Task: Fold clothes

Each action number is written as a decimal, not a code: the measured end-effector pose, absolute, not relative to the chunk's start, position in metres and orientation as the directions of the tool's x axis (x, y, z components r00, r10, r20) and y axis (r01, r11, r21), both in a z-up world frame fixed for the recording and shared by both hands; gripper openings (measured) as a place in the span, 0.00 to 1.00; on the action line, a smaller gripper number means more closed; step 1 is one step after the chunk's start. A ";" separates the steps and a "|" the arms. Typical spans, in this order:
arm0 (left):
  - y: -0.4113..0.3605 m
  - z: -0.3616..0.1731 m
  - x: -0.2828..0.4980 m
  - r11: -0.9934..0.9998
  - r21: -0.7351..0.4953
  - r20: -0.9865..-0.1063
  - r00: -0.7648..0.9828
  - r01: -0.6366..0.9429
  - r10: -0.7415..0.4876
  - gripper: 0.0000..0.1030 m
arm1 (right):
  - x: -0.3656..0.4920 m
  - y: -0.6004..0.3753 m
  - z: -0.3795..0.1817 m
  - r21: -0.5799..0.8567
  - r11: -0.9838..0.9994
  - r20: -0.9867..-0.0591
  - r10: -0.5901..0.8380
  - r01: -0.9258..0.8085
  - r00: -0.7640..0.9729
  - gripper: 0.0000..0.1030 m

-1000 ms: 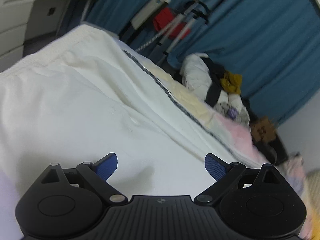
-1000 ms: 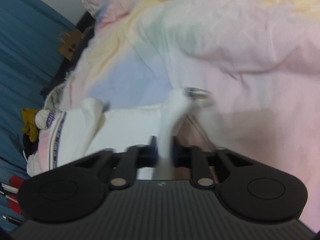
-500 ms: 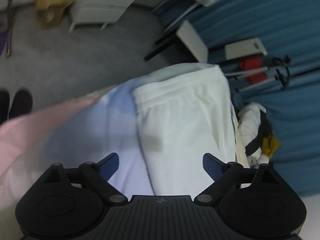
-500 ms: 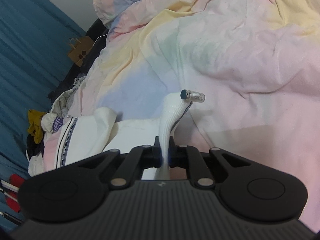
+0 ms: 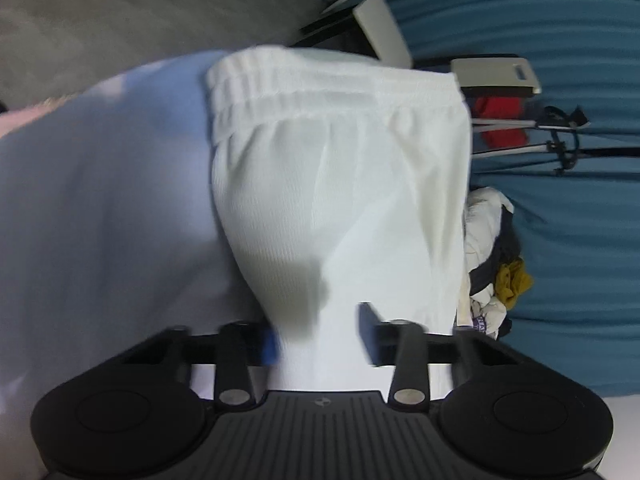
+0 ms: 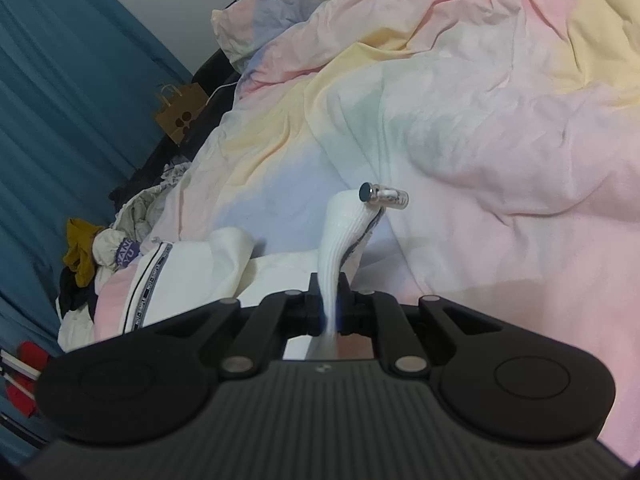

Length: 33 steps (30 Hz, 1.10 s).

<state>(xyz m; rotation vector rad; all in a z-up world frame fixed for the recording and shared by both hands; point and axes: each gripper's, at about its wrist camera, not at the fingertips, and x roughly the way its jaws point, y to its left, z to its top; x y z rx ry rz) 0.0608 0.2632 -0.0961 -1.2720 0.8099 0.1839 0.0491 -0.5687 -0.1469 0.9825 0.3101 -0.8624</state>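
Note:
A white garment (image 5: 340, 184) with an elastic waistband lies on the pastel bedsheet (image 5: 100, 200). My left gripper (image 5: 318, 340) sits low over its near end, fingers partly closed with a bunch of the white cloth between them; the frame is blurred. My right gripper (image 6: 330, 312) is shut on a ribbed white cuff (image 6: 344, 232) of the garment, which stands up from the jaws and ends in a silver cord stopper (image 6: 384, 196). More of the white garment, with a dark printed stripe (image 6: 154, 280), lies to the left.
A pile of other clothes (image 6: 100, 252) lies at the bed's edge by the blue curtain (image 6: 60, 100). A brown paper bag (image 6: 182, 116) stands beyond. In the left wrist view, a tripod (image 5: 552, 144), a red item (image 5: 500, 120) and grey floor (image 5: 120, 12) show.
My left gripper swung from looking along the bed to above the garment's waistband end, came down onto it, and its fingers have closed in around the cloth. My right gripper kept hold of the cuff.

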 end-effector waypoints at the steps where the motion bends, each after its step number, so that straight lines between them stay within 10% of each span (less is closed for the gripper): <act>1: 0.263 -0.095 0.059 0.321 -0.782 -0.618 0.727 -0.534 -0.298 0.09 | 0.049 -0.568 -0.147 0.599 0.266 -0.585 -0.498 0.755 0.640 0.08; 15: 0.229 0.036 0.108 0.551 -0.801 -0.399 0.894 -0.233 -0.202 0.06 | 0.085 -0.560 -0.061 0.622 0.425 -0.376 -0.576 0.658 0.726 0.08; 33: 0.204 -0.068 0.452 0.558 -0.701 -0.616 0.771 -0.445 -0.160 0.13 | 0.380 -0.587 -0.138 0.302 0.631 -0.485 -0.544 0.715 0.685 0.10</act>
